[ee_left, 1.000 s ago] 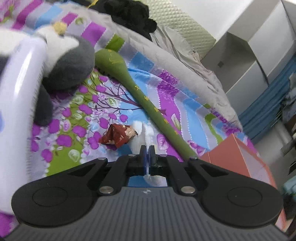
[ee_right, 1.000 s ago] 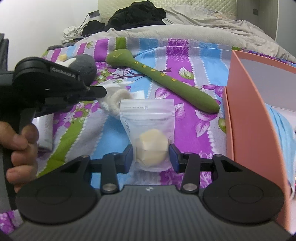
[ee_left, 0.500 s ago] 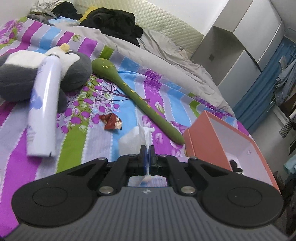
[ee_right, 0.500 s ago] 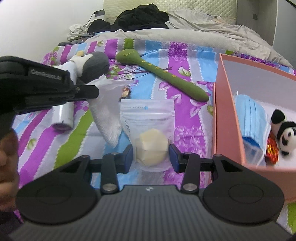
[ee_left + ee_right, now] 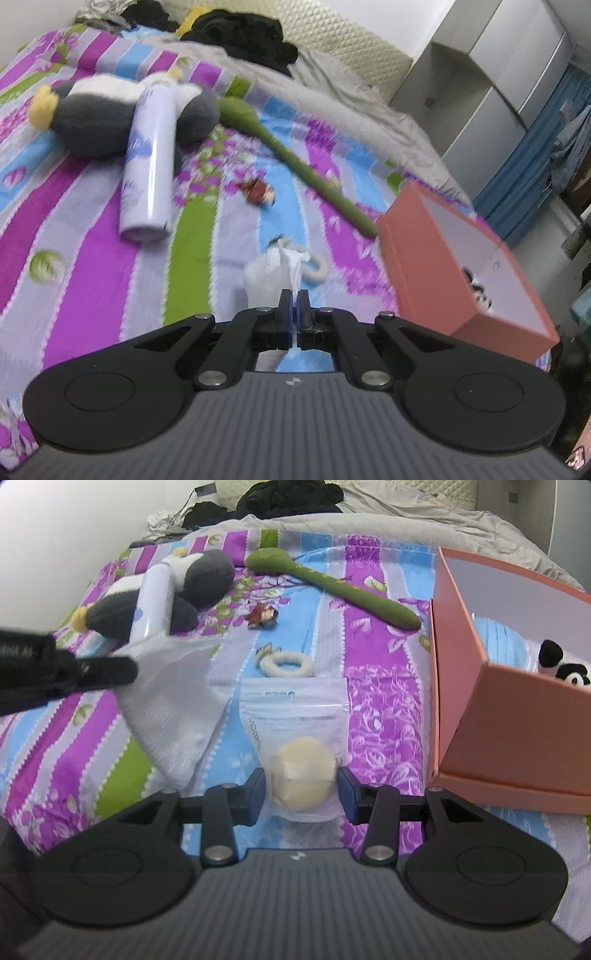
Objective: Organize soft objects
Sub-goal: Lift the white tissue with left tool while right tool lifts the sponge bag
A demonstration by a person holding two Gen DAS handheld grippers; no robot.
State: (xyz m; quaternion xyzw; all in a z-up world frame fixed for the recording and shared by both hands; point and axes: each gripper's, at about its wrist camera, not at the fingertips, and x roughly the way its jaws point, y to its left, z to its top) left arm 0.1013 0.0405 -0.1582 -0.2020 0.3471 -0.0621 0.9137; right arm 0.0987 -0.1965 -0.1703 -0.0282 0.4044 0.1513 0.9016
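My left gripper (image 5: 294,300) is shut on a white sock (image 5: 275,275) and holds it above the bed; the sock (image 5: 173,701) hangs from that gripper (image 5: 127,670) in the right wrist view. My right gripper (image 5: 301,786) is shut on a clear zip pouch (image 5: 295,731) with a cream sponge inside. The pink open box (image 5: 454,273) stands at the right and holds a small panda plush (image 5: 561,664) and a blue pack (image 5: 498,638).
On the striped bedspread (image 5: 92,236) lie a grey-white plush penguin (image 5: 96,122), a white spray can (image 5: 149,170), a long green plush (image 5: 295,158), a red-brown wrapper (image 5: 258,190) and a white ring (image 5: 286,664). Dark clothes (image 5: 240,33) sit near the headboard.
Both grippers have risen and pulled back from the bed with their loads. The white sock is lifted higher. The pink box and its contents have come further into view.
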